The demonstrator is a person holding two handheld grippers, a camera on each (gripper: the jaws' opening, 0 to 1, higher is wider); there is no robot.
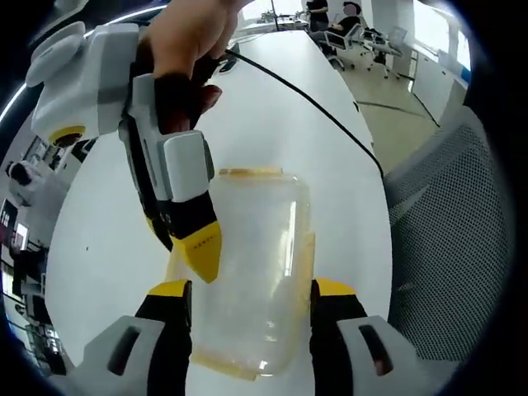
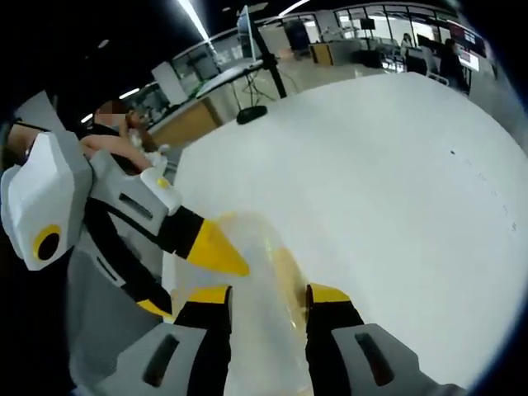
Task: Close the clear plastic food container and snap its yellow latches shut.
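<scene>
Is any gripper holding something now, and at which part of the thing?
The left gripper has its jaws at the two long sides of the clear container, near one end; a firm grip cannot be told. The right gripper touches its side with closed-looking tips, holding nothing.

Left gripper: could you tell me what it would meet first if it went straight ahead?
Probably the clear plastic food container, lying between its open jaws on the white table; the right gripper sits beside it.

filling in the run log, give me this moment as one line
stage: closing container | left gripper: jaws open astride clear container | right gripper: tip at its lid | surface: white table
</scene>
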